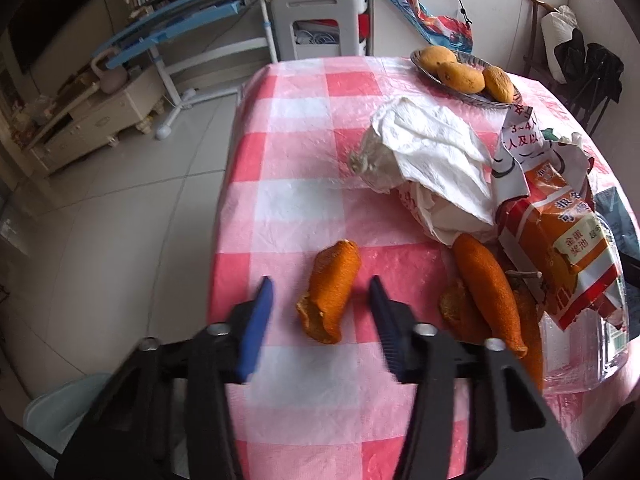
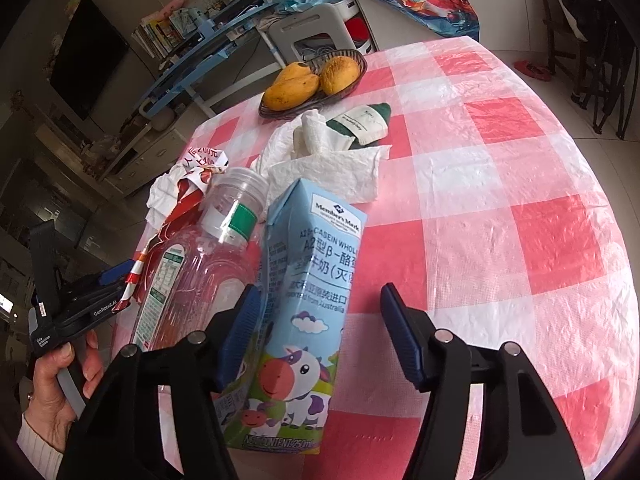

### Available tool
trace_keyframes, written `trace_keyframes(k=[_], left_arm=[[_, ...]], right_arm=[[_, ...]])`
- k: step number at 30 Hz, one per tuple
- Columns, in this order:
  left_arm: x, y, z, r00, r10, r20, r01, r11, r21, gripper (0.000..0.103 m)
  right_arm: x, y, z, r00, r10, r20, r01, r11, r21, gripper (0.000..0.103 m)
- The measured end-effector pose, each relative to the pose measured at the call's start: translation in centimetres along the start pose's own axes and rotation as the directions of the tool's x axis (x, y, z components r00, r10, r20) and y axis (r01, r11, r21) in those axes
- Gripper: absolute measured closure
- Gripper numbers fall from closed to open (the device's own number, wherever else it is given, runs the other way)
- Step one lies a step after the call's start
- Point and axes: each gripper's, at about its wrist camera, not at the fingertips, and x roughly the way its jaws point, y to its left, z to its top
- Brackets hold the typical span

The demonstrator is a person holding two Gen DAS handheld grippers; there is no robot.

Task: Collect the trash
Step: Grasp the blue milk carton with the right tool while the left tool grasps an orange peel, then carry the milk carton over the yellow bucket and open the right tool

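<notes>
Your left gripper has its jaws apart, straddling an orange peel near the worktop edge, not yet pinching. Your right gripper brackets the milk carton, with a gap at the right jaw. Close unevenly and the carton may tip onto the plastic bottle.
</notes>
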Motion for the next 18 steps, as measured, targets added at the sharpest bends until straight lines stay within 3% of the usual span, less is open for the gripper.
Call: trace_keyframes(k=[1, 3, 5, 11, 14, 18], left_arm=[[-0.1, 0.1, -0.1, 1.000, -0.023, 0.001, 0.023, 1.000, -0.008, 0.079], [-0.3, -0.1, -0.2, 0.999, -0.034, 0.007, 0.034, 0.999, -0.008, 0.083], [-0.9, -0.1, -0.4, 0.999, -0.036, 0.029, 0.036, 0.999, -0.011, 0.084], [-5.1, 0.5, -1.1, 0.986, -0.084, 0.146, 0.098, 0.991, -0.089, 0.085], [-7.7, 0.4, -2.1, 0.967, -0.124, 0.220, 0.153, 0.981, -0.118, 0.086], [-10.7, -1.4, -3.6, 0.949, -0.107, 0.296, 0.127, 0.991, -0.048, 0.086]], right_arm=[[0.1, 0.1, 0.0, 1.000, 0.012, -0.004, -0.012, 1.000, 0.003, 0.052], [0.1, 0.1, -0.2, 0.998, 0.056, -0.005, -0.056, 0.998, 0.007, 0.067], [-0.2, 0.5, -0.3, 0.999, 0.051, 0.002, -0.051, 0.999, -0.007, 0.070], [-2.6, 1.1, -0.4, 0.994, 0.050, 0.100, -0.045, 0.998, -0.053, 0.071], [-4.5, 1.7, -0.7, 0.985, 0.058, 0.161, -0.045, 0.995, -0.085, 0.071], [-7.4, 3.6, -2.2, 0.971, 0.089, 0.221, -0.053, 0.985, -0.165, 0.071]])
